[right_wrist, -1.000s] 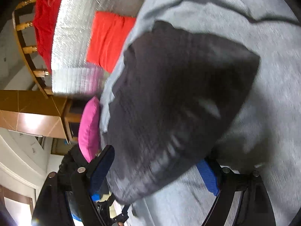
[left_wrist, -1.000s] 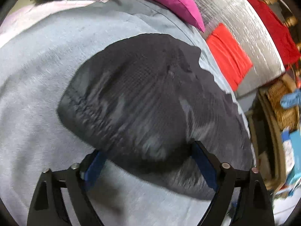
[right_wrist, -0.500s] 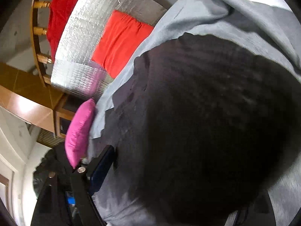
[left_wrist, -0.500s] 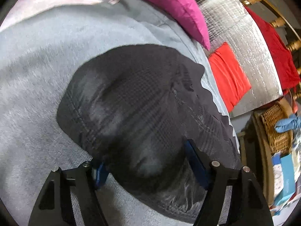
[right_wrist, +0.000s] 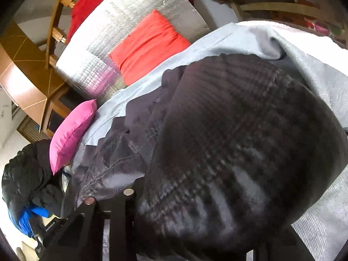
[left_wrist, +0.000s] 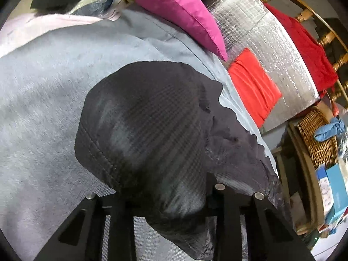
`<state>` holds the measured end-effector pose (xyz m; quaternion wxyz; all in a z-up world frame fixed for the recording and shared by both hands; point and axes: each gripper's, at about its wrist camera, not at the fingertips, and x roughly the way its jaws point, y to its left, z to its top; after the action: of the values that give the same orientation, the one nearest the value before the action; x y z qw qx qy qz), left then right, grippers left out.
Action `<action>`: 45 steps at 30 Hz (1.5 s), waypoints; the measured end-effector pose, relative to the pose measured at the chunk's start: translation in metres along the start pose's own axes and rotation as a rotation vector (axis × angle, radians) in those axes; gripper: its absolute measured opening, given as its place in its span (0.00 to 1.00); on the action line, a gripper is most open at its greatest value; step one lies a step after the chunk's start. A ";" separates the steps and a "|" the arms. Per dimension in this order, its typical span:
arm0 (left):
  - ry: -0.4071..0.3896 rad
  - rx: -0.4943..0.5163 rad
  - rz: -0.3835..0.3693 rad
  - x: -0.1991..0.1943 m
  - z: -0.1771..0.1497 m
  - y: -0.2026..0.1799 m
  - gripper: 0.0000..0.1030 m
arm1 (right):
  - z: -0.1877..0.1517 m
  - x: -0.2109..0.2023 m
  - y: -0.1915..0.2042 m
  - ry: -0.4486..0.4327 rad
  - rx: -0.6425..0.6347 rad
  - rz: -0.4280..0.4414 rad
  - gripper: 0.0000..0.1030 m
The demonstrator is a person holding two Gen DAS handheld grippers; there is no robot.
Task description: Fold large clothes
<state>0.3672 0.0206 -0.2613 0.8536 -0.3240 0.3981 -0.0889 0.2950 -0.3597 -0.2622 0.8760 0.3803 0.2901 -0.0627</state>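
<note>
A large dark charcoal garment [left_wrist: 152, 130] lies on a grey blanket [left_wrist: 43, 100]. In the left wrist view its stitched hem bulges up between my fingers; my left gripper [left_wrist: 165, 198] is shut on the fabric, the fingertips buried in it. In the right wrist view the same garment [right_wrist: 239, 152] fills most of the frame, bunched and lifted. My right gripper [right_wrist: 191, 213] is shut on it, with only the left finger [right_wrist: 128, 198] showing and the right finger hidden under cloth.
A pink pillow [left_wrist: 180, 10], an orange-red cushion [left_wrist: 254, 87] and a silver foil sheet [left_wrist: 261, 39] lie along the far edge. A wicker basket [left_wrist: 317, 137] and boxes stand at right. A black jacket [right_wrist: 28, 174] lies beyond the pillow.
Both grippers' jaws have closed in on the garment. The fabric has gathered and risen toward both cameras, covering the blue pads that showed earlier.
</note>
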 end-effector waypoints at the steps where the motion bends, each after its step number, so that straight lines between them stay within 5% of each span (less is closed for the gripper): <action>1: -0.001 0.000 -0.006 -0.004 0.001 0.000 0.32 | -0.001 -0.003 0.001 -0.002 -0.005 0.001 0.39; 16: 0.062 0.038 -0.026 -0.074 -0.036 0.038 0.31 | -0.070 -0.088 -0.004 -0.003 -0.083 0.036 0.38; 21: 0.037 0.084 0.041 -0.090 -0.061 0.043 0.33 | -0.100 -0.103 -0.008 -0.012 -0.074 0.034 0.38; 27: 0.063 0.134 0.171 -0.072 -0.063 0.040 0.62 | -0.096 -0.088 -0.035 0.083 0.036 0.039 0.62; 45: 0.006 0.309 0.262 -0.111 -0.081 0.026 0.62 | -0.089 -0.134 -0.084 0.235 0.176 0.127 0.65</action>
<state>0.2308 0.0472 -0.2468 0.8962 -0.1345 0.4211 -0.0381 0.1157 -0.3706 -0.2887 0.8014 0.4780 0.3593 0.0126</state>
